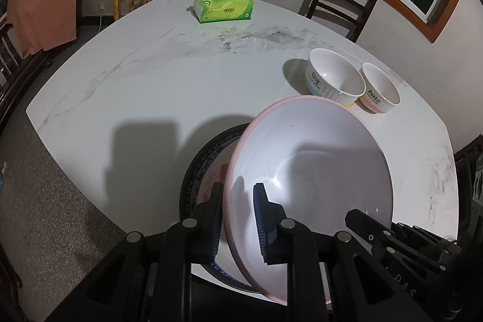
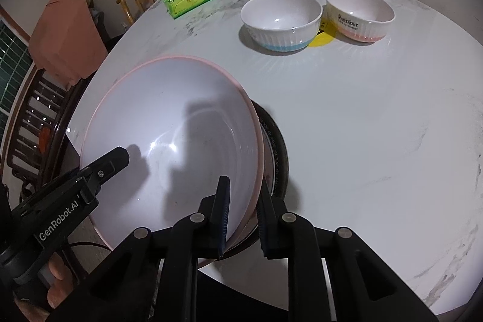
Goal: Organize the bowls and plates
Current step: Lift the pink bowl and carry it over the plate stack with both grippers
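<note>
The left gripper [image 1: 238, 219] is clamped on the near left rim of a large pink-rimmed plate [image 1: 317, 165], one finger behind the rim and one inside, while the right gripper [image 2: 243, 213] pinches the opposite rim of the same plate, so the plate hangs tilted between the two, low in both frames. Beneath it a dark patterned plate [image 1: 208, 159] lies on the table [image 1: 166, 86]; most of it is hidden by the pink one, and its pattern is too dark to make out. In the right wrist view, lower left, the other gripper's body reads "GenRobot.AI", and fingers of the hand [image 2: 55, 282] holding it show partly. Two ribbed bowls stand close together at upper right: a blue-based bowl [image 2: 280, 20] lettered "Dog" in the left wrist view and a pink-based bowl [image 2: 359, 14] lettered "Rabbit". A yellow marker [image 2: 324, 36] between them is partly covered. One green tissue pack [image 1: 223, 5] sits farther back; its print is unreadable. Three chairs are cut off by the frame edges.
</note>
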The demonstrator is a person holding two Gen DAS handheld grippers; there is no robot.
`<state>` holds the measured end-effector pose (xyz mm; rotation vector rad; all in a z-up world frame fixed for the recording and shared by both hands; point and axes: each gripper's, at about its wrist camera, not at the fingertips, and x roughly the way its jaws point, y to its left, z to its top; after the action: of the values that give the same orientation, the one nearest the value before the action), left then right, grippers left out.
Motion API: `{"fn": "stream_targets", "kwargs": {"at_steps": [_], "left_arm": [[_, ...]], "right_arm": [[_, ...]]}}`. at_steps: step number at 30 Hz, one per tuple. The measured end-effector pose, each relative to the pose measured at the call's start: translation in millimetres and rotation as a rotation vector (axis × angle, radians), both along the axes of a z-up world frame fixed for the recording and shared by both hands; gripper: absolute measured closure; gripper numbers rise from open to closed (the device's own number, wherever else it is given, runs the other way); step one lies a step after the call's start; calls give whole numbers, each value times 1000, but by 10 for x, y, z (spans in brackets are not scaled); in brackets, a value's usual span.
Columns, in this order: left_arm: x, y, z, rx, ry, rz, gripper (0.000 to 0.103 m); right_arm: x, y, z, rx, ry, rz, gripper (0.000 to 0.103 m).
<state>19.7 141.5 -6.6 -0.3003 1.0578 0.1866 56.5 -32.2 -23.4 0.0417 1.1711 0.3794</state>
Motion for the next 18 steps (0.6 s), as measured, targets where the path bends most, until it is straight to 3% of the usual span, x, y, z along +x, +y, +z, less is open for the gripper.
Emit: {"fn": "stream_targets", "kwargs": {"at_steps": [18], "left_arm": [[49, 91, -136, -2, 26, 10, 83]], "right_arm": [[17, 63, -48, -1, 11, 15, 84]]}}
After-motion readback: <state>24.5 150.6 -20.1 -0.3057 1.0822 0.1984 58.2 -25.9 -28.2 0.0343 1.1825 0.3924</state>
